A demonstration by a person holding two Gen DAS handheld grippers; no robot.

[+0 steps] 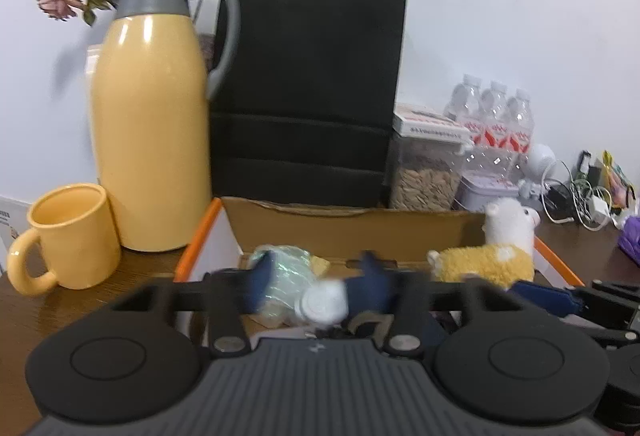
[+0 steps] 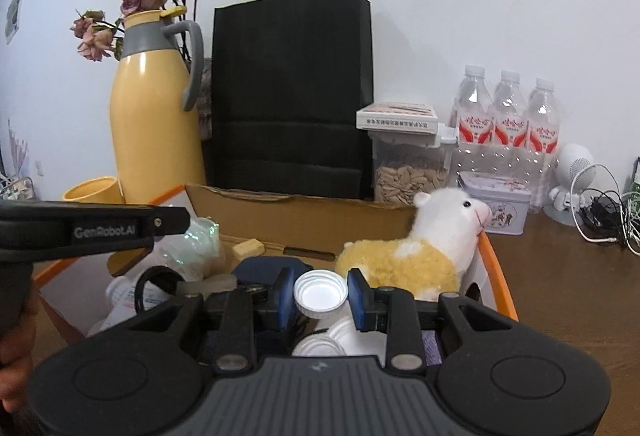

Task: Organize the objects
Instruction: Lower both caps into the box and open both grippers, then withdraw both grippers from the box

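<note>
A white cap (image 2: 320, 294) is clamped between the blue pads of the right gripper (image 2: 320, 296), its hollow side turned up toward the camera; it is held over the near part of the cardboard box (image 2: 296, 214), above other white pieces lying in the box. The left gripper (image 1: 318, 284) is seen with its jaws apart, and a blurred white bottle (image 1: 324, 302) lies between them with no pad visibly pressing on it; it seems to rest in the box beside a clear plastic bag (image 1: 286, 268).

The coming move is judged to turn on cap and bottle: the bottle lies left of the cap, nearer the left gripper, but its long axis cannot be read through the blur.

The cap's shape and the grip on it are shown only by the right wrist view. The yellow mug (image 1: 68, 238) at the table's left edge is shown whole only by the left wrist view. The plush alpaca (image 2: 420, 248) is seen in the box's right side in both.
</note>
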